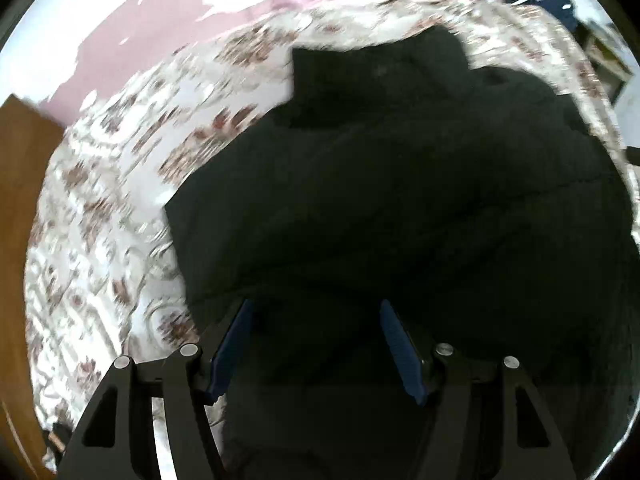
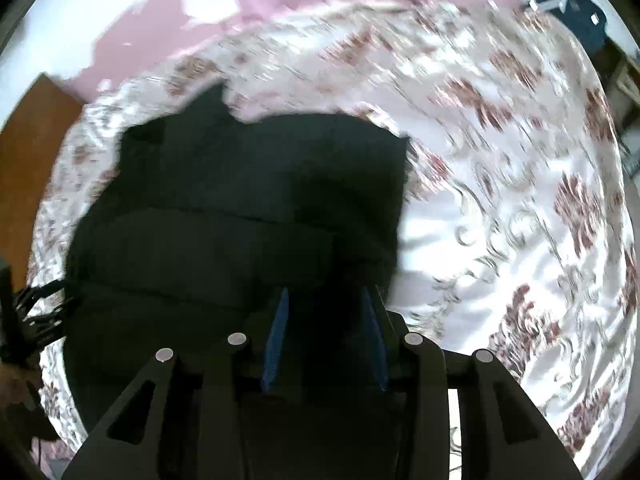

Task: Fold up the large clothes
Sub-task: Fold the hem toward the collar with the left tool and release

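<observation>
Dark garment [image 1: 400, 200] spread on floral bedcover [image 1: 100, 220]; both grippers poised over it.

Left gripper [image 1: 316, 308]: blue pads set wide apart, nothing between them, the garment directly ahead and beneath. Right gripper [image 2: 326, 300]: pads parted by a narrower gap over the garment [image 2: 240, 220] near its right-hand edge; dark cloth lies behind the gap, and I cannot tell whether any is pinched. Bedcover [image 2: 500, 220] extends to its right.

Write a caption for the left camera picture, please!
Left gripper open above a black coat lying on a flowery bedspread.
</observation>
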Demonstrator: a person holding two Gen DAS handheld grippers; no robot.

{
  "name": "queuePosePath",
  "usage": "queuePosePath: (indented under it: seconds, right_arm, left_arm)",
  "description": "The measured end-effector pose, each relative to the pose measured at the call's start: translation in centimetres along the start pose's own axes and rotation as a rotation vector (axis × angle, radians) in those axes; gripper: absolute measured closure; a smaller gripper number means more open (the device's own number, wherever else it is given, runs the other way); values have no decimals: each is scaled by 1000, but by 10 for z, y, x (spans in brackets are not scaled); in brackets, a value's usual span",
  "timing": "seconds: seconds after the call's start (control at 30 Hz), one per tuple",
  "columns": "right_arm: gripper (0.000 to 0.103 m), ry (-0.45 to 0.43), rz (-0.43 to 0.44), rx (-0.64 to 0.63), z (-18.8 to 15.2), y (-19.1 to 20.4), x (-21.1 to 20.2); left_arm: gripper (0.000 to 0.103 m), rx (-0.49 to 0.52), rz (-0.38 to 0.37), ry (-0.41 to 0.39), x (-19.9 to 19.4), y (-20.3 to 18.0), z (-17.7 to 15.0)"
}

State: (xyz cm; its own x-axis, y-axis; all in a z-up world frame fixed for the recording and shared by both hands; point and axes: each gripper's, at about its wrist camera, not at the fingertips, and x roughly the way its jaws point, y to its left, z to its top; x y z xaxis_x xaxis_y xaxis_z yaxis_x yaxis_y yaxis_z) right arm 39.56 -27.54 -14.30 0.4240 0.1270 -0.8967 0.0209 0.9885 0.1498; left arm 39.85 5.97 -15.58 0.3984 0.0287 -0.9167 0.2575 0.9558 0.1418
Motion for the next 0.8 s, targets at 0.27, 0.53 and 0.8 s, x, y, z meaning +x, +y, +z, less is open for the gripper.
queuePosePath:
  seconds: [0.27,0.53,0.8]
  right_arm:
    - [69,8,127,-79,-8,51,1]
    - [69,0,122,106,-44,5,-16]
    - [69,41,110,166,-83,-32,-17]
  left_arm:
    - [39,-69,-225,-35,-3,-45,34]
    - [32,-85,-179,125,61,-89,42]
    - [31,-79,-107,196,82,-104,42]
